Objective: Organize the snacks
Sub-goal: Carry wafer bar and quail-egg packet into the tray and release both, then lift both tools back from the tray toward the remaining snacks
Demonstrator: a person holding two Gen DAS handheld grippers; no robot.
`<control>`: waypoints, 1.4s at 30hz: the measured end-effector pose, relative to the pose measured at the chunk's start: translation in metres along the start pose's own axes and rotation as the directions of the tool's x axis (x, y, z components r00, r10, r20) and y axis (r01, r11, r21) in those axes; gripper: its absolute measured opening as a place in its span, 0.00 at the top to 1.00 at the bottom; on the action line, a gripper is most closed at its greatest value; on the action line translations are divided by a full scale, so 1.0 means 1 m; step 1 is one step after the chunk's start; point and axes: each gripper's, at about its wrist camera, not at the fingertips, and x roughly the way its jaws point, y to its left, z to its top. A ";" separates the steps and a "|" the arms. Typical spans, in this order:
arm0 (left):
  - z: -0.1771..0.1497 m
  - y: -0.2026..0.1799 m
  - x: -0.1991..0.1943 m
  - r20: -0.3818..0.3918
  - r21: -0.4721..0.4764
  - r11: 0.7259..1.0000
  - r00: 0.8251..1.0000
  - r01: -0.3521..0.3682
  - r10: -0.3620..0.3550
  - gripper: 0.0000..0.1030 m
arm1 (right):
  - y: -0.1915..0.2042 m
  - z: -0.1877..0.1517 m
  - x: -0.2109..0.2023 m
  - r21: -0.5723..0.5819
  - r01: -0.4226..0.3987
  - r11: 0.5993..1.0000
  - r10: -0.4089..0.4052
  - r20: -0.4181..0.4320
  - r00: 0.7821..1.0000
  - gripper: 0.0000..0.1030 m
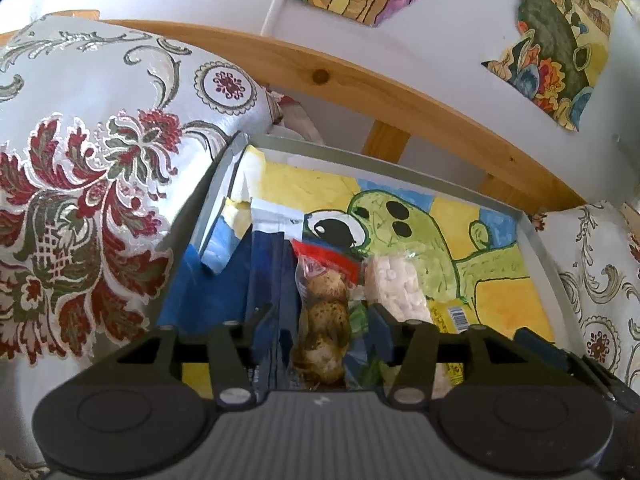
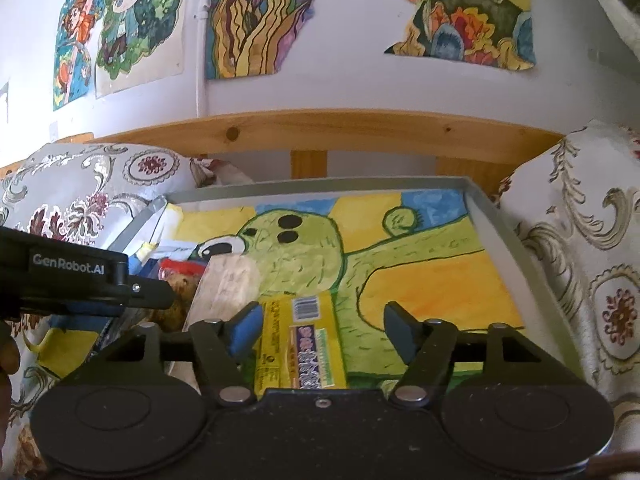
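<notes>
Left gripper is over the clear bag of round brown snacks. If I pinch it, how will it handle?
The clear bag of round snacks looks like thin film, so probably floppy and a bit slippery. The lumps inside may shift or crush under a hard pinch. Open left gripper straddles it; the neighbouring bag of white pieces sits close.

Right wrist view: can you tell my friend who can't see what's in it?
An open tool hovers over a yellow snack pack in a tray lined with a green cartoon drawing. A clear bag lies left of it, and the other tool reaches in from the left.
</notes>
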 end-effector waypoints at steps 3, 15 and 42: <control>0.000 -0.002 -0.008 0.022 0.009 1.000 1.000 -0.013 0.013 0.33 | -0.003 0.003 -0.006 0.004 0.003 1.000 -0.003 0.015 1.000 0.24; 0.007 -0.010 -0.048 0.121 0.037 0.998 0.992 -0.050 0.046 0.09 | -0.008 0.017 -0.045 0.007 0.003 1.000 -0.003 0.086 0.996 0.06; -0.033 -0.022 -0.143 0.186 0.161 0.983 0.981 -0.093 0.062 0.01 | -0.012 0.004 -0.150 -0.029 0.005 1.000 0.000 0.158 0.987 0.01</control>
